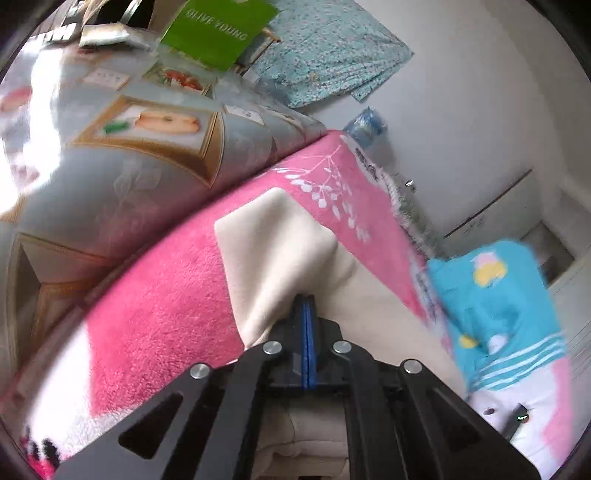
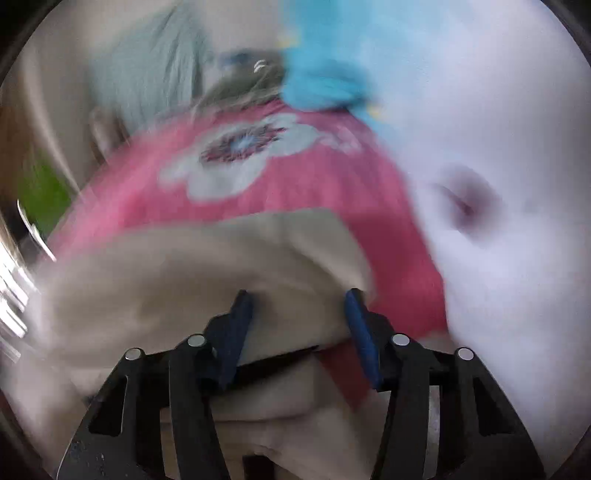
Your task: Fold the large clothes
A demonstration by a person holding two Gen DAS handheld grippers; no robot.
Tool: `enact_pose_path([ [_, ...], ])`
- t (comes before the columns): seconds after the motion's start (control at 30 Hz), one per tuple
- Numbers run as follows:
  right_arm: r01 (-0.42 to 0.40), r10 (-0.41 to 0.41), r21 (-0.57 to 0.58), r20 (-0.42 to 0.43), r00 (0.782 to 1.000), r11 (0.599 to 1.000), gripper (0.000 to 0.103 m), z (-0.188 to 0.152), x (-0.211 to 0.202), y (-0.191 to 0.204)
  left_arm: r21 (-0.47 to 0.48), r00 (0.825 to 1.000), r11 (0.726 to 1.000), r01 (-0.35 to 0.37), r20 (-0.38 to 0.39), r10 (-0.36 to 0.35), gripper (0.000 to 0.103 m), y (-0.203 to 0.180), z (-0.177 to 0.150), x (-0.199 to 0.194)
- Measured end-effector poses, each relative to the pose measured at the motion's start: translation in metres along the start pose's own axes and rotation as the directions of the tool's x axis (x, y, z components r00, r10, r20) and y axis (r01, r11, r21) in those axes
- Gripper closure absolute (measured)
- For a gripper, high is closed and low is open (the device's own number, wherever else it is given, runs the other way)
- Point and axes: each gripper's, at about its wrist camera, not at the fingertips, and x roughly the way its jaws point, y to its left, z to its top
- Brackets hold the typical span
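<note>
In the left wrist view, the left gripper (image 1: 307, 301) has its 2 blue-padded fingers pressed together, pinching a fold of the cream-coloured soft fabric garment (image 1: 273, 240). The cloth rises from the pinch and spreads away as a flat flap with a squared corner, lying on the bright pink fleece blanket with white leaf print (image 1: 162, 314). More folded cream layers show below, between the black gripper arms. To the right of the garment, a turquoise cloth with yellow and white shapes and white stripes (image 1: 498, 306) sits on the blanket's edge. Beyond the pink blanket lies a grey-blue floor covering printed with framed pictures (image 1: 147, 147), and further off a green paper bag with white lettering (image 1: 218, 33) and a turquoise floral sheet (image 1: 332, 51) against a white wall (image 1: 480, 110).

The right wrist view is heavily blurred. The right gripper (image 2: 299, 295) has its 2 blue fingers standing apart, about half spread, with the cream garment (image 2: 184, 273) bunched under and between them; whether the pads press on it cannot be told. Past the cloth the pink blanket (image 2: 314, 177) shows a white flower pattern, with the turquoise cloth (image 2: 321, 77) at its far edge and a pale white surface (image 2: 498, 147) on the right.
</note>
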Motion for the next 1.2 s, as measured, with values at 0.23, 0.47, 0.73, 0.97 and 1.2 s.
enact_pose_path([
  [0.23, 0.143, -0.103, -0.152, 0.243, 0.964, 0.978, 0.059, -0.008, -0.060, 0.049, 0.154, 0.984, 0.976, -0.153, 0.111, 0.137, 0.101, -0.059, 0.004, -0.028],
  [0.47, -0.054, 0.113, -0.316, 0.170, 0.979, 0.947, 0.051, 0.009, -0.033, 0.118, 0.069, 0.946, 0.952, 0.300, -0.153, -0.287, 0.097, -0.114, 0.013, 0.021],
  [0.73, 0.020, -0.022, 0.037, 0.066, 0.998, 0.999, 0.043, 0.015, 0.041, 0.013, -0.393, 0.980, 0.908, 0.148, 0.179, -0.083, 0.100, 0.035, 0.000, -0.001],
  [0.97, 0.052, -0.052, 0.005, 0.063, 0.997, 0.999, 0.042, 0.012, 0.042, 0.018, -0.627, 0.945, 0.777, -0.060, 0.215, 0.246, 0.103, 0.072, -0.023, -0.045],
  [1.2, 0.041, -0.041, 0.010, 0.067, 0.997, 0.999, 0.041, 0.007, 0.021, 0.019, 0.339, 0.930, 0.890, -0.306, 0.305, 0.203, 0.101, -0.128, -0.021, -0.028],
])
